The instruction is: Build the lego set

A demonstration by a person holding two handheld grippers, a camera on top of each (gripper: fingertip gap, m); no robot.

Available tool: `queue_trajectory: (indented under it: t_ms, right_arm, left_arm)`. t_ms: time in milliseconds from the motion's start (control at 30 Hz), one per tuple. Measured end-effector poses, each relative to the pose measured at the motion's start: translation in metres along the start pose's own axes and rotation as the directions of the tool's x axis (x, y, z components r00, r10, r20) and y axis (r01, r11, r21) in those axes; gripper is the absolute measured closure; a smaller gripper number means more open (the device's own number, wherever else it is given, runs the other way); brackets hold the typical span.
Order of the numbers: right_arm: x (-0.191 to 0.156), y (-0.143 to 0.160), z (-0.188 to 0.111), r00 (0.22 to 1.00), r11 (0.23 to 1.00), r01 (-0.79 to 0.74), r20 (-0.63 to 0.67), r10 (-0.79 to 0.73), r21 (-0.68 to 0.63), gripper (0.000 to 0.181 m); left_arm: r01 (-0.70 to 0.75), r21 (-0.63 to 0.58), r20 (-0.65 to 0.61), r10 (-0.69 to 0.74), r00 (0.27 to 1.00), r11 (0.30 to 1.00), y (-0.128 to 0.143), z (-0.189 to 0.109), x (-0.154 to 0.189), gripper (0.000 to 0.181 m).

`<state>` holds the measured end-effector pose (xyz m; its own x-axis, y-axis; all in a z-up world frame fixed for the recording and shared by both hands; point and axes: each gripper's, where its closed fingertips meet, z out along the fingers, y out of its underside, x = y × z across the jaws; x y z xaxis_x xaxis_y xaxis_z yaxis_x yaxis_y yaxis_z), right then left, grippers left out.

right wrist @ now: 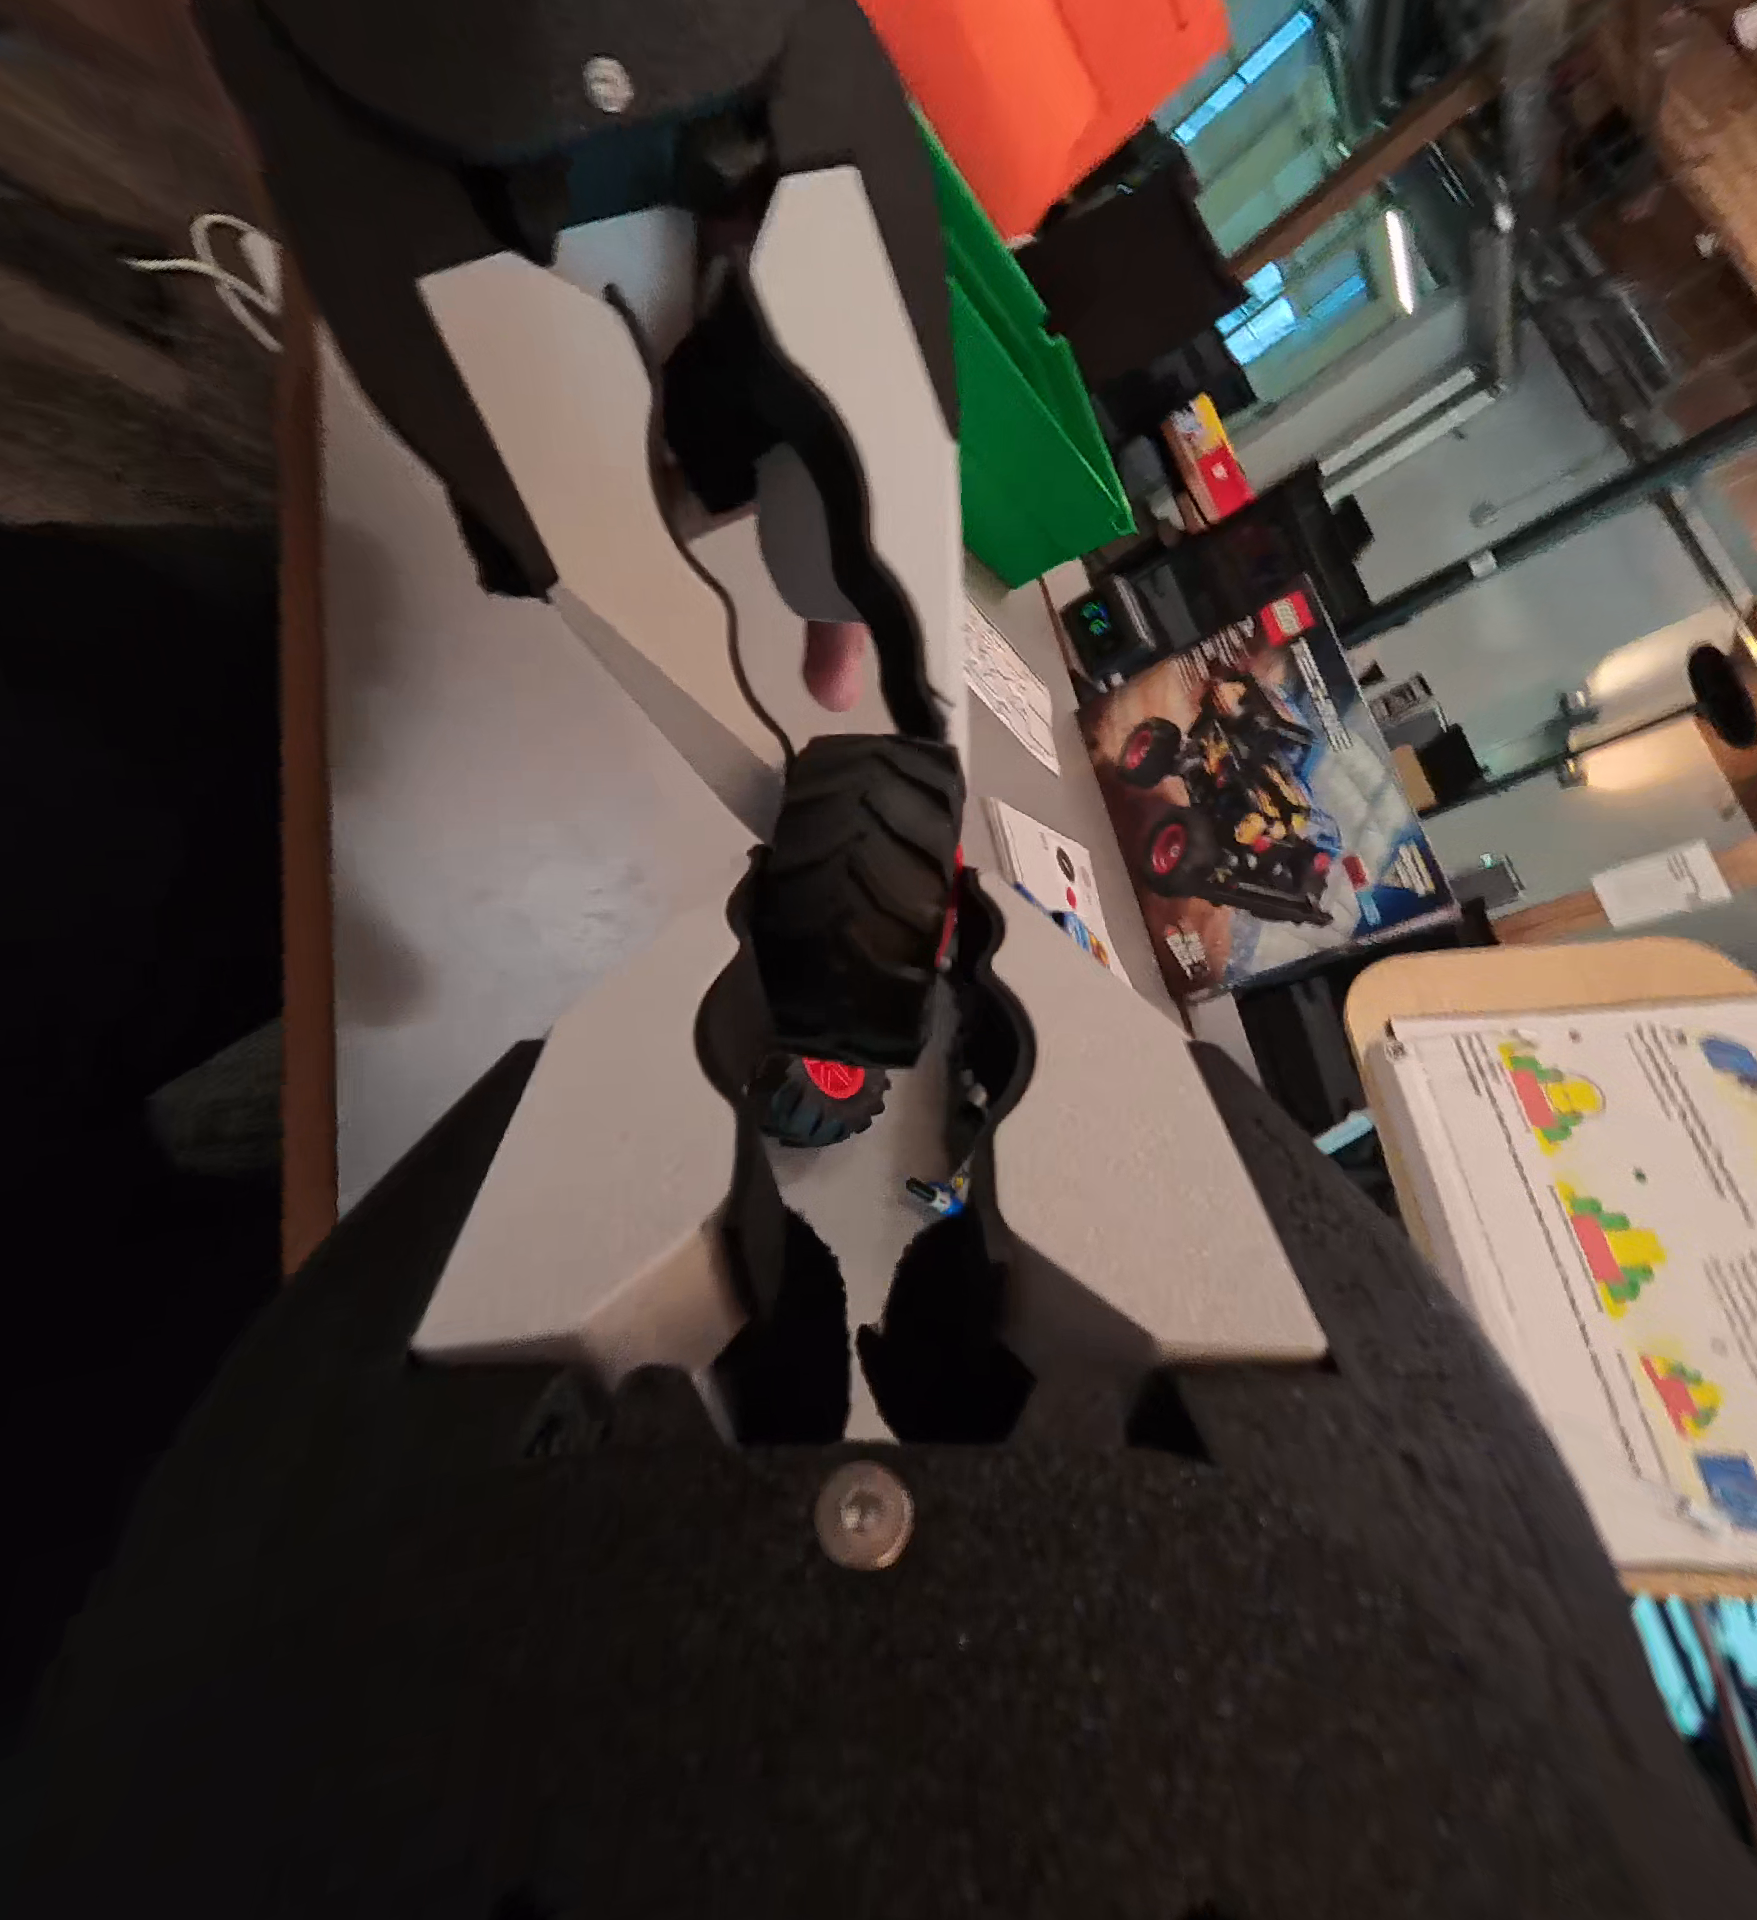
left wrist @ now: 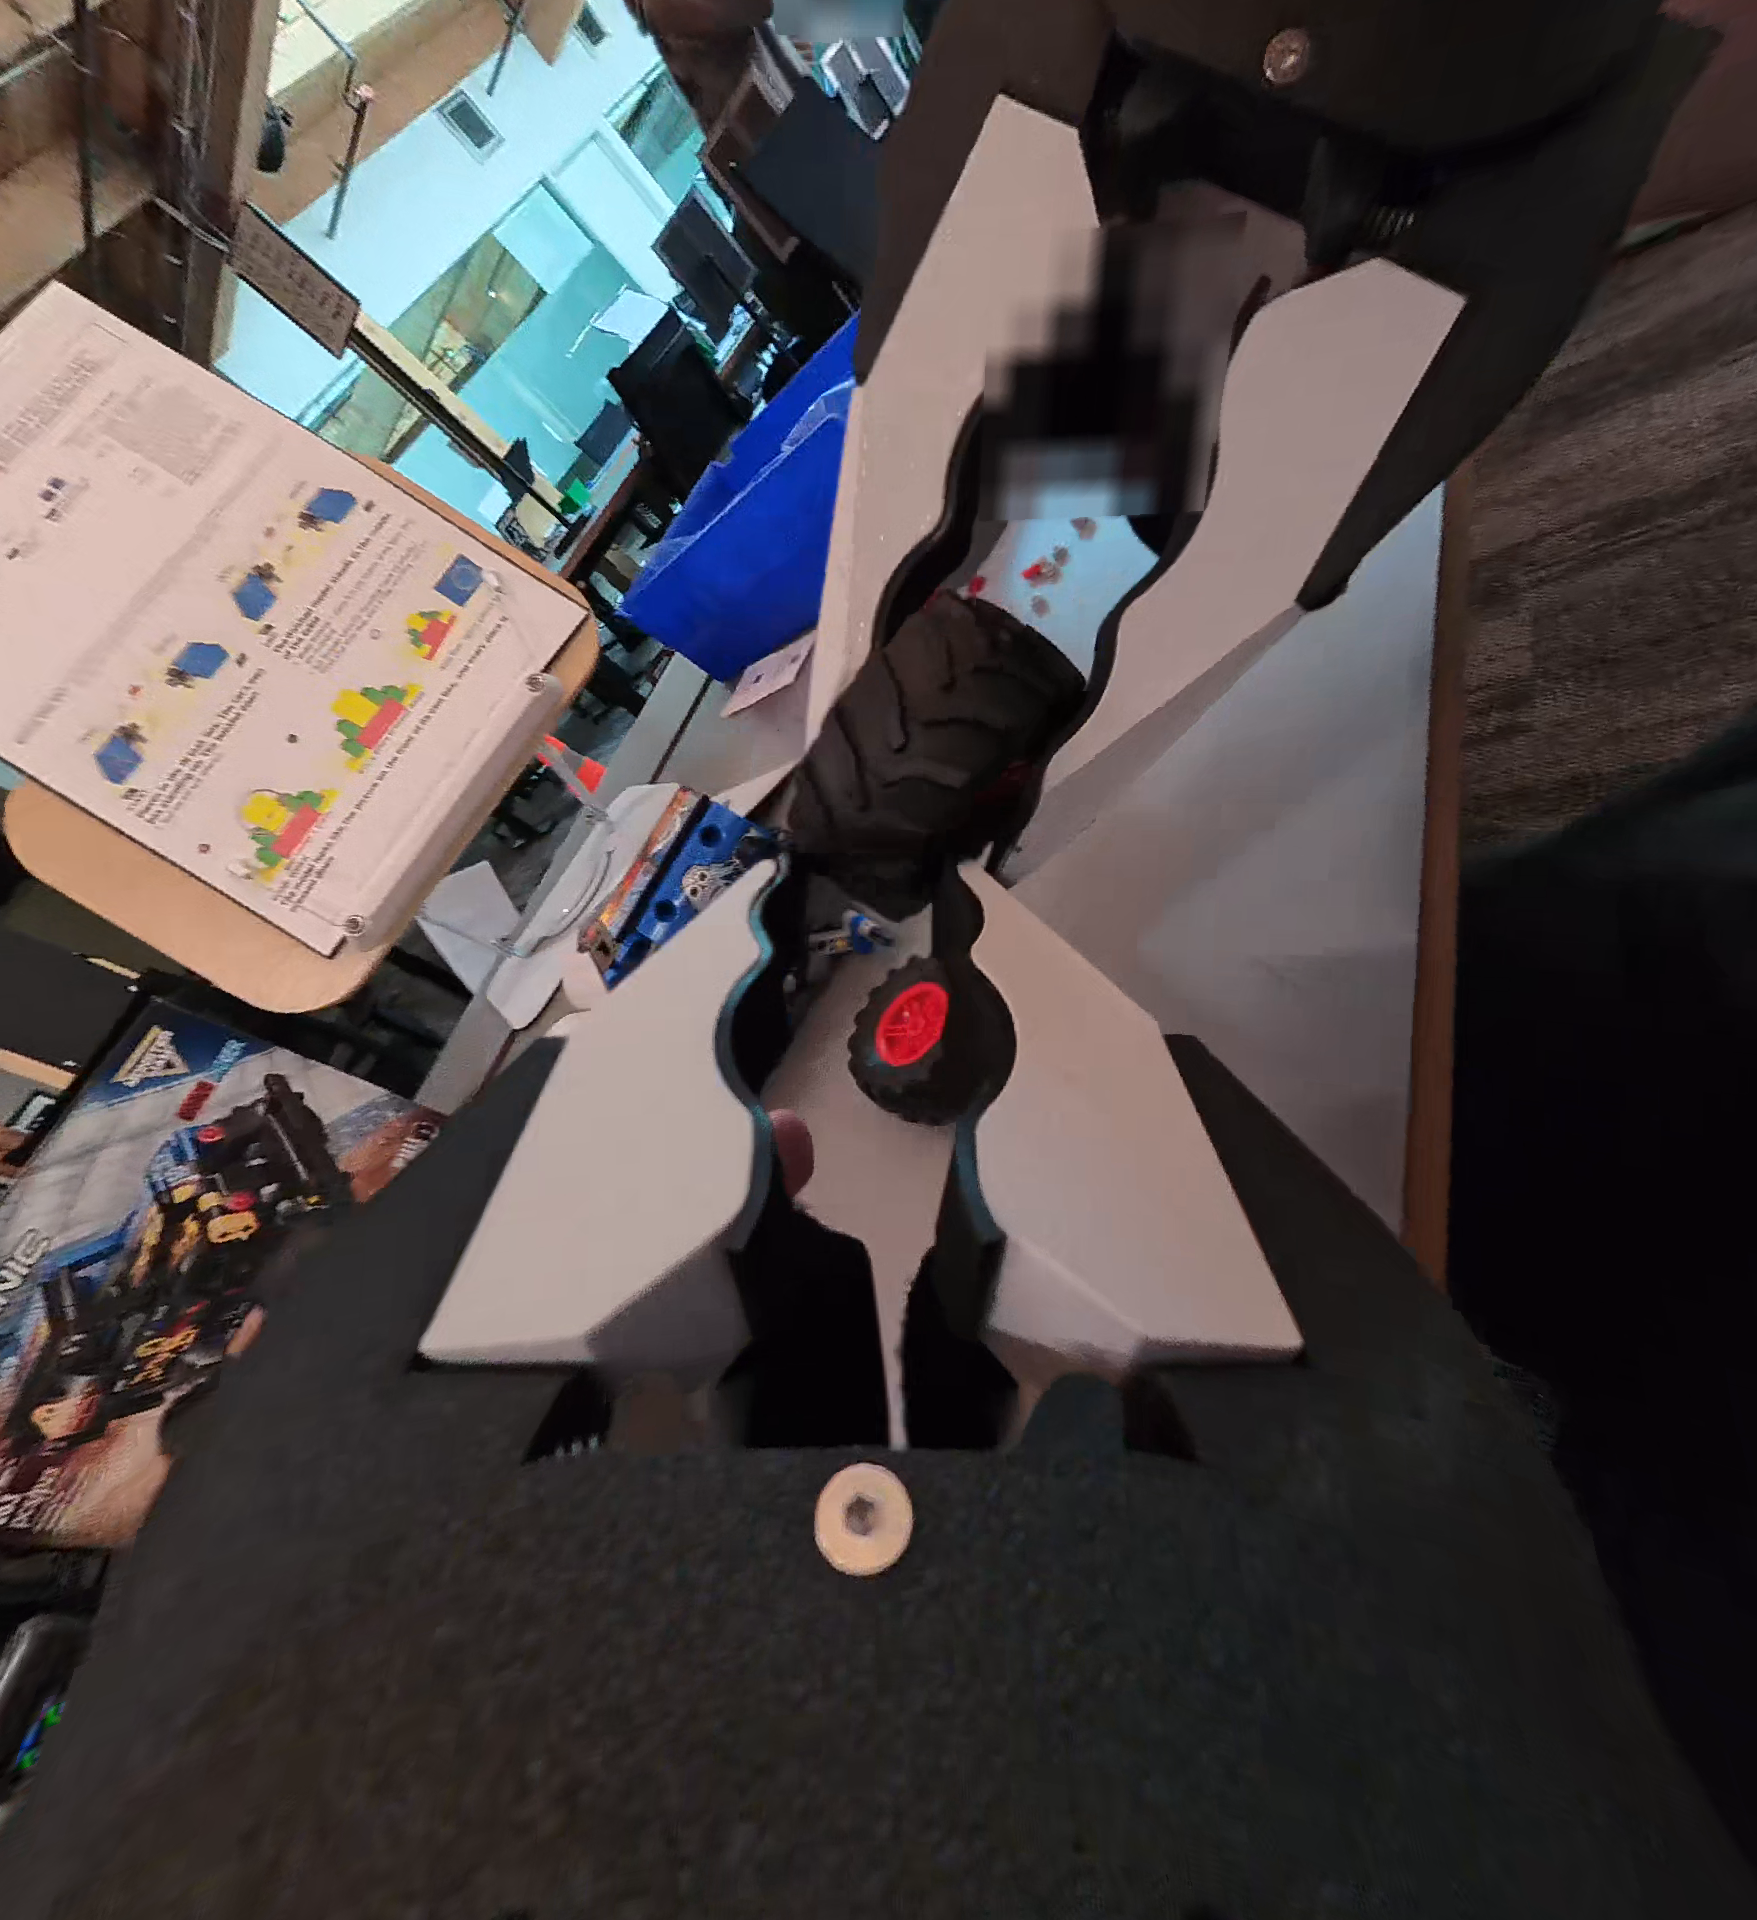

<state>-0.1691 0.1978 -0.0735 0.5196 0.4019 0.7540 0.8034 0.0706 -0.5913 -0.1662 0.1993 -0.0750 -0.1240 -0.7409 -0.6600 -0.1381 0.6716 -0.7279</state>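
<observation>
My table is mostly hidden behind my two grippers, which meet tip to tip. A mosaic patch at twelve o'clock covers part of the right gripper. It clamps the big black tyre. My left gripper touches that tyre; whether it grips, I cannot tell. A small red-hubbed wheel lies below.
</observation>
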Motion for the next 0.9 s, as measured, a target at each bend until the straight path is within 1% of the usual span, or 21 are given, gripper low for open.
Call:
queue_trajectory:
  t_ms: [67, 100, 133, 167, 200, 233, 300, 367, 467, 533, 600, 633, 700, 833, 900]
  right_arm:
    - [-0.011, -0.004, -0.005, 0.995, 0.997, 0.061, 0.073, -0.064, 0.047, 0.148]
    - [-0.018, -0.008, -0.008, 0.990, 0.995, 0.071, 0.115, -0.080, 0.076, 0.148]
    - [-0.022, -0.011, -0.010, 0.987, 0.993, 0.066, 0.137, -0.079, 0.099, 0.147]
    - [-0.025, -0.014, -0.011, 0.986, 0.993, 0.043, 0.154, -0.060, 0.113, 0.146]
    - [-0.028, -0.015, -0.011, 0.984, 0.993, 0.019, 0.174, -0.039, 0.114, 0.146]
    - [-0.028, -0.015, -0.011, 0.984, 0.994, -0.001, 0.180, -0.019, 0.110, 0.146]
    - [-0.027, -0.014, -0.010, 0.984, 0.995, -0.016, 0.176, -0.002, 0.103, 0.147]
    - [-0.016, -0.015, -0.010, 0.994, 0.995, -0.019, 0.111, 0.007, 0.103, 0.143]
    - [-0.011, -0.015, -0.012, 0.998, 0.995, 0.017, 0.058, -0.023, 0.102, 0.150]
    - [-0.012, -0.017, -0.012, 0.998, 0.992, 0.017, 0.062, -0.025, 0.122, 0.152]
    - [-0.014, -0.020, -0.011, 0.997, 0.987, -0.032, 0.071, 0.021, 0.158, 0.154]
    - [-0.013, -0.020, -0.010, 0.996, 0.984, -0.061, 0.074, 0.049, 0.167, 0.154]
    - [-0.017, -0.014, -0.007, 0.990, 0.986, -0.097, 0.118, 0.081, 0.133, 0.154]
    - [-0.021, -0.006, -0.004, 0.976, 0.985, -0.156, 0.162, 0.143, 0.069, 0.156]
    - [-0.022, -0.006, -0.004, 0.977, 0.984, -0.157, 0.158, 0.143, 0.083, 0.157]
  left_arm:
    - [0.014, 0.041, -0.035, -0.012, 0.999, 0.999, -0.003, -0.005, 0.006, 0.145]
    - [0.043, 0.058, -0.087, -0.038, 0.996, 0.997, -0.004, -0.008, 0.012, 0.139]
    - [0.087, 0.068, -0.148, -0.076, 0.986, 0.994, -0.006, -0.010, 0.019, 0.139]
    - [0.123, 0.077, -0.207, -0.105, 0.973, 0.989, -0.007, -0.013, 0.025, 0.144]
    - [0.142, 0.085, -0.247, -0.117, 0.962, 0.986, -0.008, -0.015, 0.030, 0.153]
    - [0.144, 0.094, -0.250, -0.116, 0.961, 0.985, -0.008, -0.015, 0.031, 0.154]
    - [0.149, 0.099, -0.240, -0.121, 0.963, 0.984, -0.007, -0.014, 0.029, 0.156]
    - [0.166, 0.114, -0.202, -0.141, 0.969, 0.980, -0.008, -0.013, 0.021, 0.157]
    - [0.205, 0.106, -0.187, -0.183, 0.965, 0.973, -0.006, -0.012, 0.015, 0.157]
    - [0.178, 0.108, -0.161, -0.159, 0.974, 0.978, -0.004, -0.009, 0.016, 0.157]
    - [0.115, 0.103, -0.120, -0.102, 0.987, 0.988, -0.003, -0.007, 0.016, 0.157]
    - [0.106, 0.103, -0.111, -0.094, 0.989, 0.989, -0.002, -0.006, 0.015, 0.157]
    - [0.097, 0.077, -0.120, -0.087, 0.989, 0.992, 0.002, -0.005, 0.017, 0.157]
    - [-0.004, 0.048, -0.043, 0.006, 0.999, 0.999, 0.007, 0.000, 0.012, 0.157]
    - [-0.003, 0.047, -0.055, 0.006, 0.998, 0.999, 0.008, 0.000, 0.014, 0.157]
